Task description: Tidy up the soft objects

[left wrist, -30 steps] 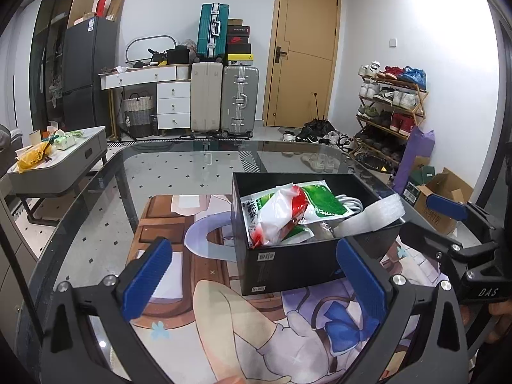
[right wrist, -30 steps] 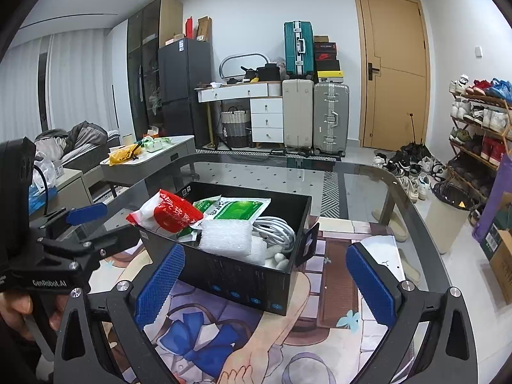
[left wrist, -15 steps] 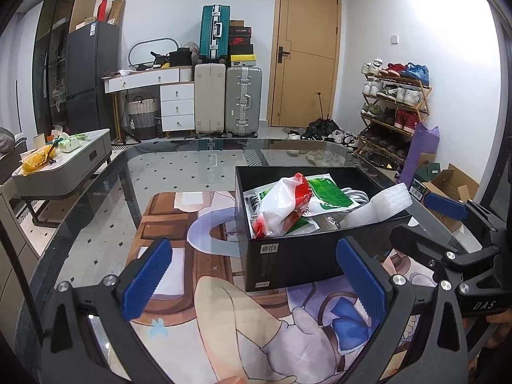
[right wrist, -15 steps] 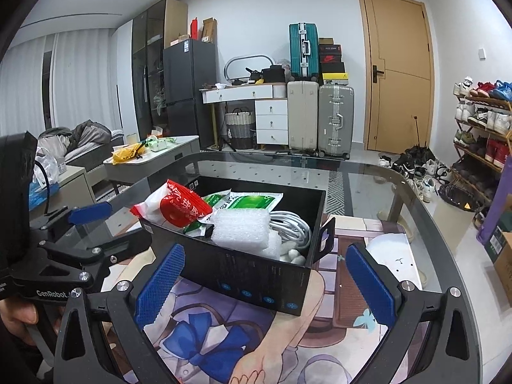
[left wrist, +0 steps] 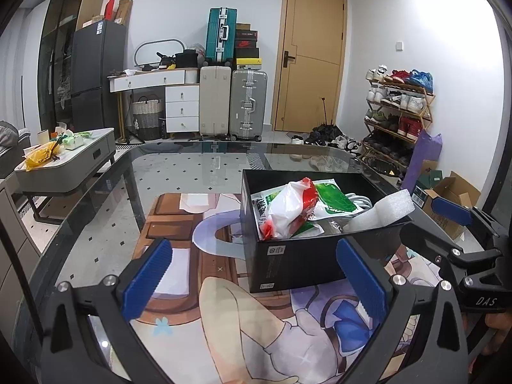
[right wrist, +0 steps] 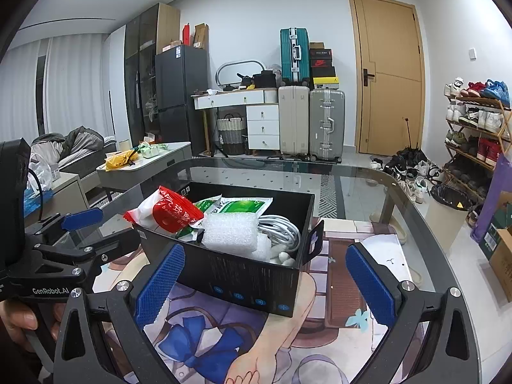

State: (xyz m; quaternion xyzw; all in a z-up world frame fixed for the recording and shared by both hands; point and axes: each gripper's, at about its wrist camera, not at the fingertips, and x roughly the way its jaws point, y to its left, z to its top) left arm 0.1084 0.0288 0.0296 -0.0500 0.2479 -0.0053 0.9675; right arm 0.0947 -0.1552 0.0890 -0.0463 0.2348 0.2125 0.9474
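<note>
A black box (left wrist: 304,260) (right wrist: 256,275) stands on the printed mat. Inside lie a red-and-white packet (left wrist: 289,212) (right wrist: 166,212), a green-and-white packet (left wrist: 336,200) (right wrist: 243,206), a white foam block (left wrist: 382,209) (right wrist: 230,233) and a coiled white cable (right wrist: 280,227). My left gripper (left wrist: 252,283) is open in front of the box's left corner, nothing between its blue pads. My right gripper (right wrist: 264,283) is open before the box's near wall, also empty. Each gripper shows at the edge of the other's view, held in a hand.
The glass table (left wrist: 198,166) carries an illustrated mat (left wrist: 179,275). Beyond it are a low side table (left wrist: 64,156), suitcases (left wrist: 248,105), a white drawer unit (left wrist: 180,108), a door (left wrist: 308,57) and a shoe rack (left wrist: 396,118). Cardboard boxes (left wrist: 451,198) sit on the floor at right.
Both grippers have drawn back a little and risen, so the box sits slightly farther away and its contents show more from above. Both stay open.
</note>
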